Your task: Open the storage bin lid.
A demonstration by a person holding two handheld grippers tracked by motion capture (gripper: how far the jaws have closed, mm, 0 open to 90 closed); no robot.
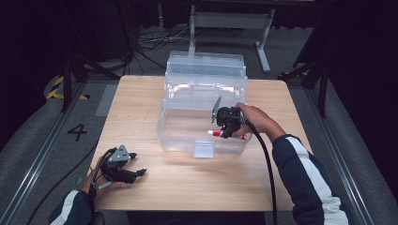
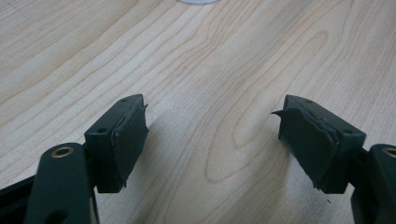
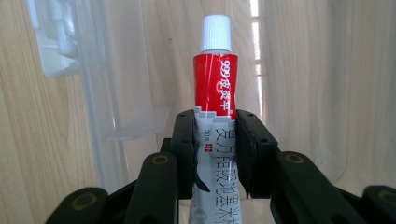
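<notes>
Right tongs [image 3: 215, 154] clenched on a red-and-white tube [image 3: 215, 88], white cap pointing away, held inside the clear plastic box [image 1: 178, 136] just above its floor. Left tongs [image 2: 212, 135] released, nothing between the pads, resting over the bare tabletop [image 2: 210, 56] well apart from the box. To do it well, I'd say: go low, lay the tube flat on the box floor, let go only once it rests, keep clear of the walls. Label: "999" plus Chinese characters, "30g" approx; rest unreadable.
</notes>
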